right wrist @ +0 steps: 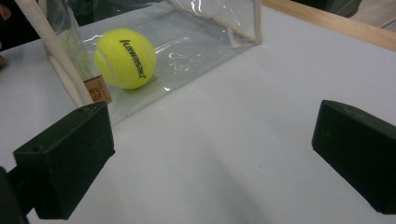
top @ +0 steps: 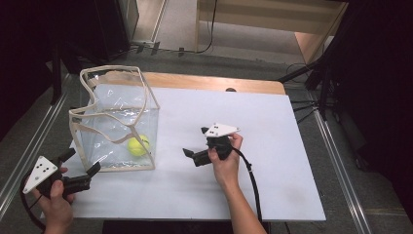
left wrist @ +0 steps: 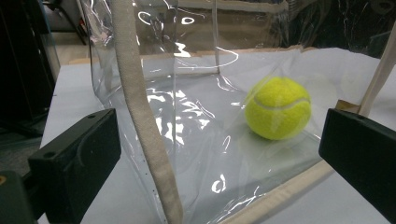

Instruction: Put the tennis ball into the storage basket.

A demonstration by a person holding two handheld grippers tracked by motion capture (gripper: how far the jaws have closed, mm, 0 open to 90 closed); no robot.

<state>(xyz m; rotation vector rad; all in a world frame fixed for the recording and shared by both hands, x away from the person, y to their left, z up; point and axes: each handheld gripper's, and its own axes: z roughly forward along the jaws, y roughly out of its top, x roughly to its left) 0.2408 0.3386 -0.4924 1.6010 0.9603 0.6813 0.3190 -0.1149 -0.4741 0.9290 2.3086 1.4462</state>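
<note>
table point(top: 272, 146): white top, wood far edge | floor point(top: 341, 161): grey | surroundings: dark

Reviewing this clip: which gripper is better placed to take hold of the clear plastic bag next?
Probably the left gripper: open, its jaws straddle the beige strap at the clear plastic bag. The right gripper sits apart.

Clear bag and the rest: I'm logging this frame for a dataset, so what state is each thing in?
Clear bag: upright on the table, top open, handles up.
Tennis ball: inside the bag, resting on its bottom near a corner.
Left gripper: open, empty, close beside the bag.
Right gripper: open, empty, apart from the bag.
</note>
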